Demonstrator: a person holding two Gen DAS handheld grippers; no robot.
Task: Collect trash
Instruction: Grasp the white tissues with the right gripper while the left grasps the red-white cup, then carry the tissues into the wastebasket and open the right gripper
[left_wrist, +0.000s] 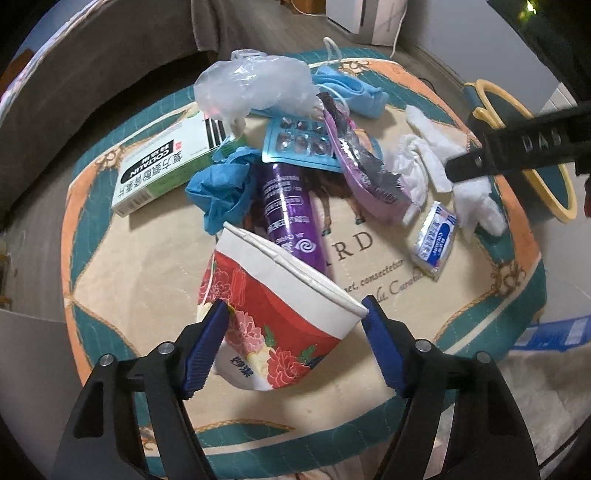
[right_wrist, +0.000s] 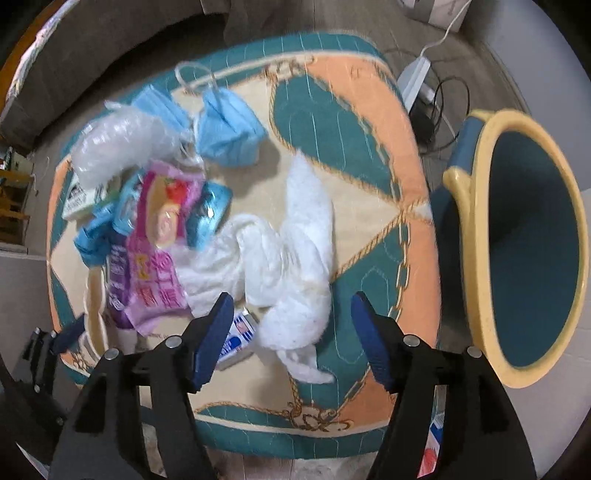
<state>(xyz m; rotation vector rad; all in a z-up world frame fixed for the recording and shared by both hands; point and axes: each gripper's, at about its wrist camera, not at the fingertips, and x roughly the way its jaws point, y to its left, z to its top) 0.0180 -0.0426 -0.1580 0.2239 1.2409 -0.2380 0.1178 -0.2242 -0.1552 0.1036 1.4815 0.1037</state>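
On the round patterned mat (left_wrist: 155, 266), litter lies heaped: a red flowered paper cup (left_wrist: 280, 306) on its side, white tissues (right_wrist: 288, 258), blue masks (right_wrist: 229, 133). Left gripper (left_wrist: 291, 314) straddles the cup, jaws open, pads apparently at its sides, likely ready to squeeze. Right gripper (right_wrist: 290, 308) hangs open and empty over the tissues. Beside the mat stands the yellow-rimmed bin (right_wrist: 484, 258), conveniently near for drops.
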